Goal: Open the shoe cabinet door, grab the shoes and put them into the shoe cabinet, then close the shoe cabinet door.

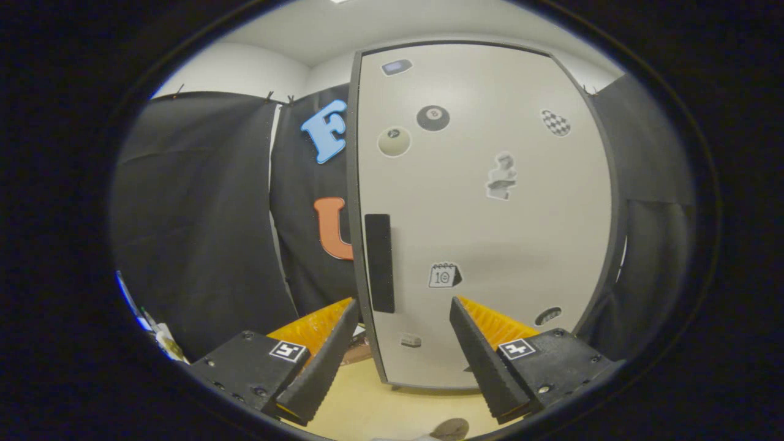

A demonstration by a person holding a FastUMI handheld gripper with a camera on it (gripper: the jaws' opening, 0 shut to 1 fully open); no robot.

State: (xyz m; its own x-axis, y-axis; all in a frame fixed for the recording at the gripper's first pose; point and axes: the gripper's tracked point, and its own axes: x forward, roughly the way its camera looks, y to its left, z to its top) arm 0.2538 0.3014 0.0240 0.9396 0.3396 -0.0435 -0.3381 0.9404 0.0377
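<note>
One shoe cabinet door (490, 233) is seen, with one dark handle (379, 263) at 9 o'clock on it. Eight stickers are counted on it, two being billiard balls (433, 117) at 12 o'clock. One gripper (404, 318) is counted, with two spread fingers.

Shoe cabinet door (490, 214) is standing closed just ahead of the gripper (404, 312), whose fingers are sitting spread apart, holding nothing. Door handle (379, 262) is lying along the door's left edge, beyond the left finger. Floor (380, 410) is running beneath.
</note>
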